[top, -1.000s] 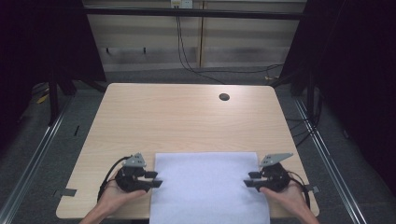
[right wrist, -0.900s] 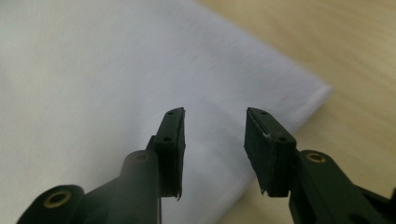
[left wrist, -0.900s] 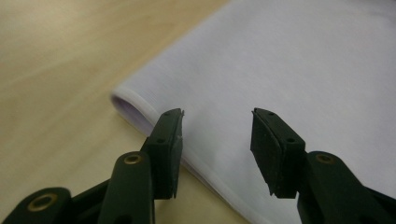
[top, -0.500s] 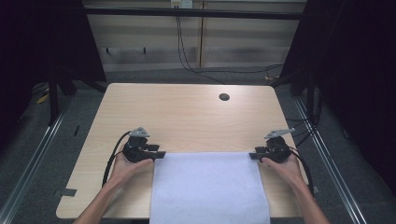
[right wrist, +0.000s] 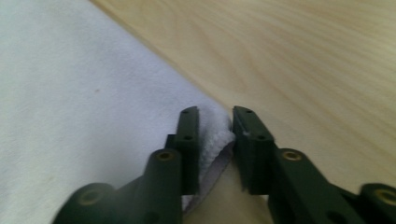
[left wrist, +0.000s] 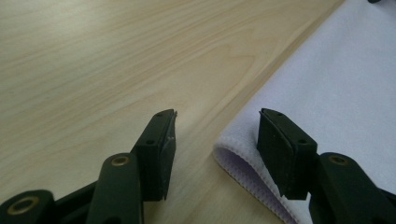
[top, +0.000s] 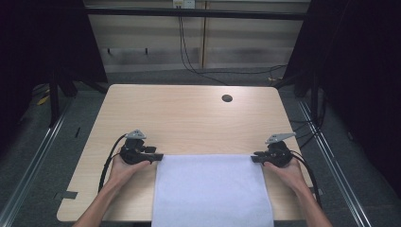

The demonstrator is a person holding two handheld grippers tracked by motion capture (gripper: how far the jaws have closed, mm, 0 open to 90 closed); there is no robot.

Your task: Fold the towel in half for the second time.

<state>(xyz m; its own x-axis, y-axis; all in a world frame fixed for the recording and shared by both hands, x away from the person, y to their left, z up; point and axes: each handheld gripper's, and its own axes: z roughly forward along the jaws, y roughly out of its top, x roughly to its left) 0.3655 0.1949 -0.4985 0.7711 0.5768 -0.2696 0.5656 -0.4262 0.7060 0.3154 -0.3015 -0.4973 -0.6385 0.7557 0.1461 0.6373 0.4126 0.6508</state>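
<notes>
A white cloth [top: 213,189] lies flat on the wooden table [top: 189,118], with its near part hanging over the front edge. My left gripper [top: 158,156] is at the cloth's far left corner. It stands open [left wrist: 217,126], and the folded corner of the cloth [left wrist: 336,70] lies beside its right jaw and under it, with bare wood between the jaws. My right gripper [top: 255,158] is at the far right corner. Its jaws [right wrist: 215,121] stand close together with the corner of the cloth [right wrist: 70,93] pinched between them.
A round dark cable hole [top: 227,98] sits near the table's far right. Bare wood stretches beyond the cloth's far edge. Black cables trail from both grippers along the table's sides. Metal rails and dark floor surround the table.
Both hands have moved away from the person, and the cloth's far edge has travelled up the table with them. The cloth now covers more of the table.
</notes>
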